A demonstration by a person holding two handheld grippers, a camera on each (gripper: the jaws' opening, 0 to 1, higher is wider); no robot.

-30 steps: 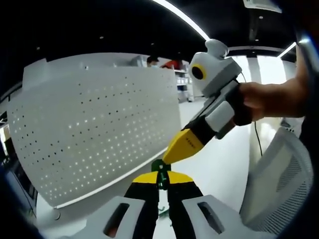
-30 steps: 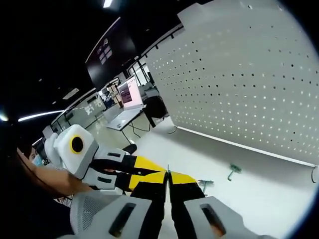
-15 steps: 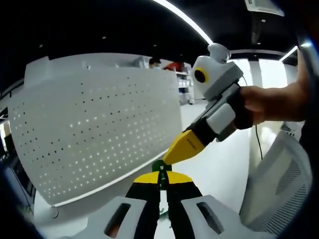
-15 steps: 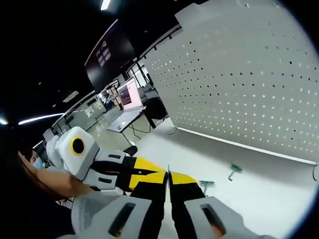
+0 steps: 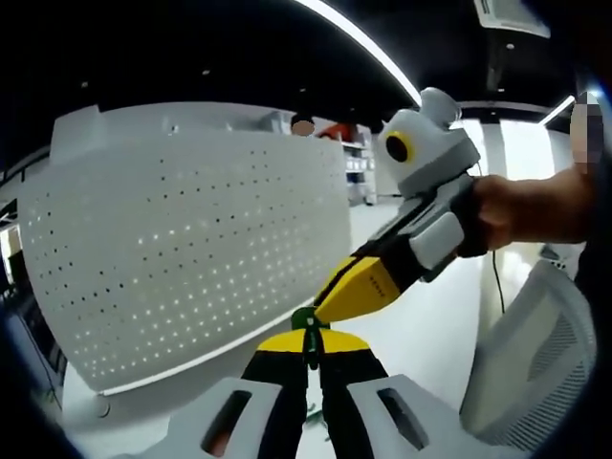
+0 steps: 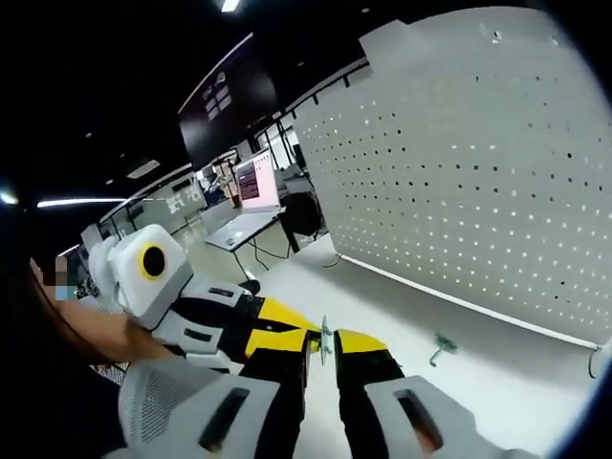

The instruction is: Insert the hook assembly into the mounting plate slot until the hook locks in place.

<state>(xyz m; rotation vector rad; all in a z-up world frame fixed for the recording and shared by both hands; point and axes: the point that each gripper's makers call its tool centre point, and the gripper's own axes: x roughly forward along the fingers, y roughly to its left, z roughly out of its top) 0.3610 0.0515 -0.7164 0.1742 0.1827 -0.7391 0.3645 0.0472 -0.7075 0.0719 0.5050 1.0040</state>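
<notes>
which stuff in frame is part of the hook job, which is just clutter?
Job:
- green hook piece at the left gripper
- thin plate at the right gripper
- white pegboard

Lying about:
- loose green hook on the table
- laptop
- mesh chair

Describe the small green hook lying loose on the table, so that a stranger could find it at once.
Start at the big white pegboard standing on the white table. Just in front of its lower edge lies a small green hook, alone on the bare surface. It is the only loose green piece there, apart from both tools.
</notes>
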